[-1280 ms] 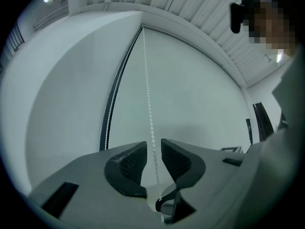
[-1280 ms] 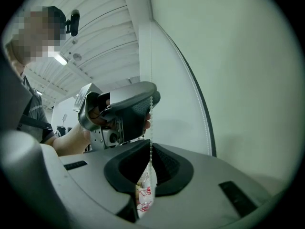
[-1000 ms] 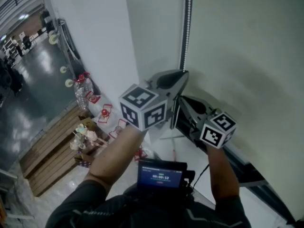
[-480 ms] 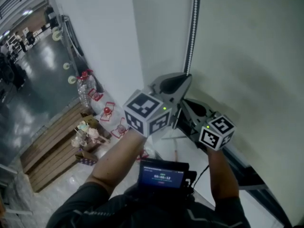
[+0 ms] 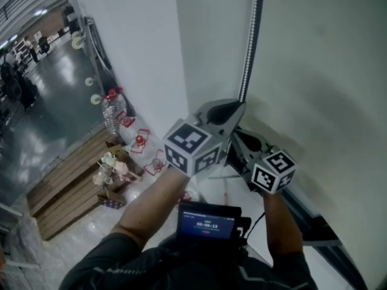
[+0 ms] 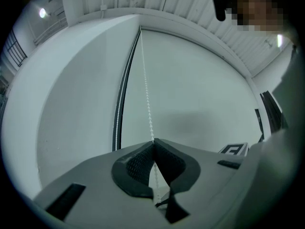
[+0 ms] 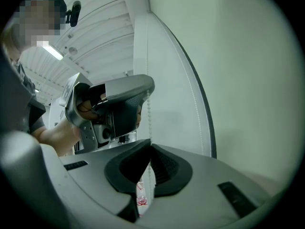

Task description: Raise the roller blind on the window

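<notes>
I hold one claw in each hand, and both are at the thin white bead chain [image 5: 251, 41] that hangs beside the pale, plain fabric roller blind [image 5: 320, 71]; the blind is down and covers the window. The chain runs along a narrow dark frame strip [image 5: 245, 80], between the blind and the white wall [image 5: 145, 53]. My left claw [image 5: 239, 104] is the upper one; in its own view the left claw [image 6: 153, 141] is clenched on the bead chain [image 6: 145, 89], the dark ribbed pads meet at their tips and the beads pass down between them, with the roller blind [image 6: 200, 94] behind. My right claw [image 5: 233, 130] is just below and a little to the right of it; in its own view the right claw [image 7: 149, 142] is clenched also, and the bead chain [image 7: 148, 118] comes straight down from the left claw [image 7: 148, 93] above and goes in between its pads. The two claws are close, one over the other, but I cannot tell if they touch. Far below on the left, near the foot of the wall, stands a clear plastic bottle with a red cap [image 5: 112, 115].
</notes>
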### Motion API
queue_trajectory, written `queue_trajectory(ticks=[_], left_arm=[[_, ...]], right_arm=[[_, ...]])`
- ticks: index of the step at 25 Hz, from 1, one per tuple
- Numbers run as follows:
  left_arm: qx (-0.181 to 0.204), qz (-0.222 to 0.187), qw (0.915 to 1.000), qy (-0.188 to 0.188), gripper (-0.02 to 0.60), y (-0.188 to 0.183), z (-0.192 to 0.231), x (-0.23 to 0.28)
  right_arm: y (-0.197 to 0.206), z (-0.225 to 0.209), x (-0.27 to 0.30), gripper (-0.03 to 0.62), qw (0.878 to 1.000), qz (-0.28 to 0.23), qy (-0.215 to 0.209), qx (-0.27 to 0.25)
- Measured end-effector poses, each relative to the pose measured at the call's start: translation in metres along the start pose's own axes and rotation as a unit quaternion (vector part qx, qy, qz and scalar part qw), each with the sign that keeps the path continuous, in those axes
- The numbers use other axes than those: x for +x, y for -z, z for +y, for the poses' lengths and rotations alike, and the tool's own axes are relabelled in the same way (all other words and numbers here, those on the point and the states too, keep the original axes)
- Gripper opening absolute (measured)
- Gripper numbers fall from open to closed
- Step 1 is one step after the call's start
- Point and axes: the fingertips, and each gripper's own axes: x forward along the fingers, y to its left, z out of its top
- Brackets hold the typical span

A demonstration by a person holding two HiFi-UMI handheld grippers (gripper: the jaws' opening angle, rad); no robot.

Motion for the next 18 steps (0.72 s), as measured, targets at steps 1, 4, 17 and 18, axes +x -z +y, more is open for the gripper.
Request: queue_trajectory(ticks=[1,4,17,18], left_arm=[[-0.001,0.006,1.0000,-0.002,-0.001,0.007,0.000,0.001],[-0.015,0.018,0.9997,-0.009,-0.002,0.027,0.005,0.002],[-0.020,0.077,0.9961,-0.038,-0.002,0.104,0.007,0.001],[-0.019,0.082,0.9956,-0.040,-0.002,0.109,0.008,-0.001]], right_arm=[[0.006,-0.002,0.001,0.003,1.000,0.007,0.002,0.001],[0.026,-0.009,0.001,0.003,1.000,0.021,0.010,0.013],[0.100,-0.026,0.004,0.003,0.995,0.084,0.029,0.048],[0.105,-0.025,0.005,0.003,0.995,0.087,0.029,0.050]])
